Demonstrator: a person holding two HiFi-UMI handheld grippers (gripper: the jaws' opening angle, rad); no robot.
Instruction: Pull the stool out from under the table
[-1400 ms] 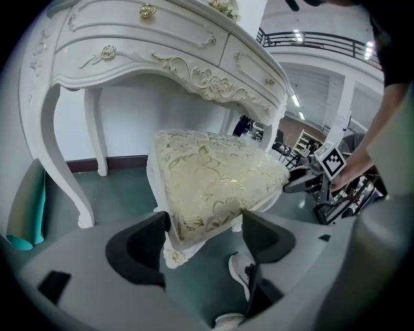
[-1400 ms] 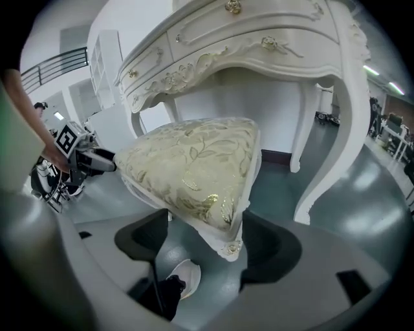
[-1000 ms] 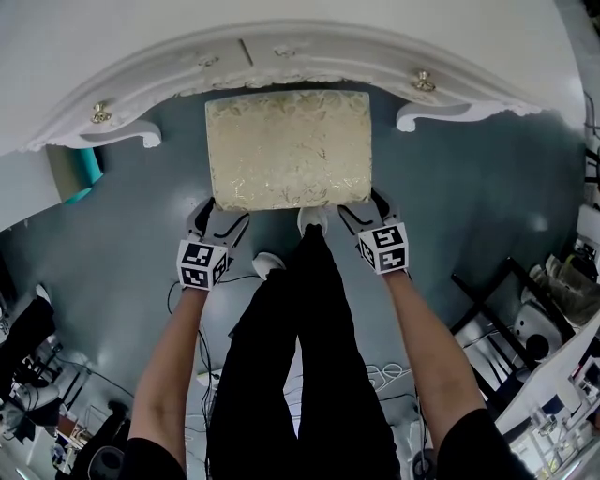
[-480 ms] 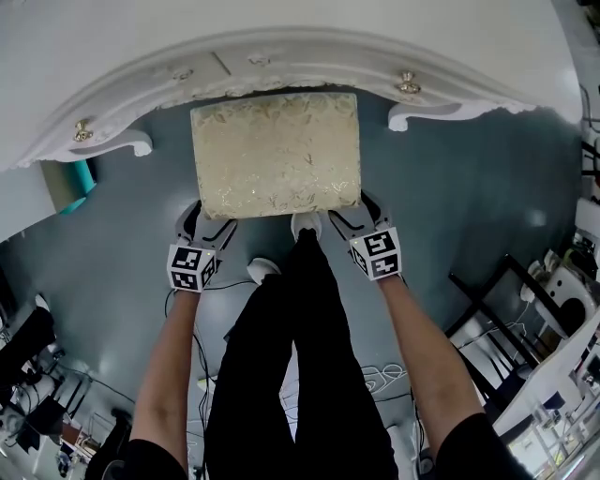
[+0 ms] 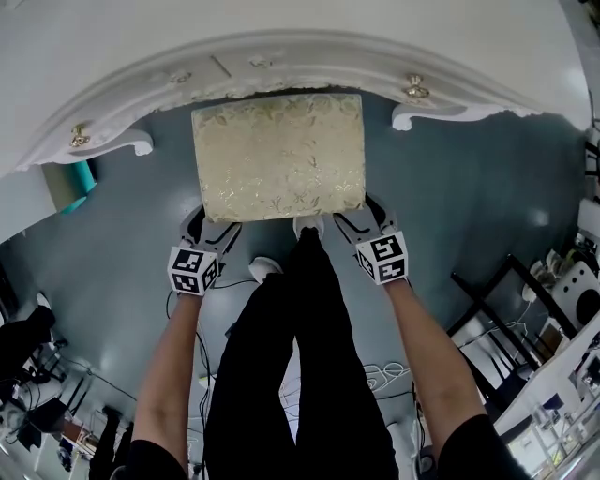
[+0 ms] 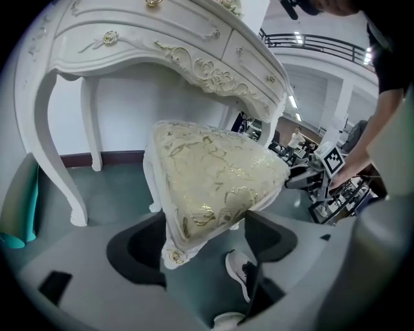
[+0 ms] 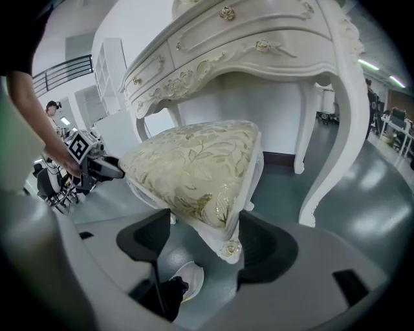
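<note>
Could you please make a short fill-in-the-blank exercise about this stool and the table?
1. The table is painted ___.
2. The left gripper and right gripper each have a ___ of the stool between their jaws.
3. The person's trousers are ___.
Missing words: white, corner, black.

We count one stool (image 5: 277,155) and one table (image 5: 309,37). From above the table shows two curled table feet, one foot (image 5: 134,145) on the left and one foot (image 5: 412,117) on the right. It also shows two round gold knobs, one knob (image 5: 80,137) near each end, the other knob (image 5: 413,91) on the right.

We count two grippers, the left gripper (image 5: 214,220) and the right gripper (image 5: 361,214). Each has two jaws, four in all. Each carries one marker cube, so two: one cube (image 5: 192,269) and a second cube (image 5: 382,258).

We see two bare forearms, two white shoes (one shoe (image 5: 307,225), the other shoe (image 5: 265,268)) and one teal roll (image 5: 73,178).
</note>
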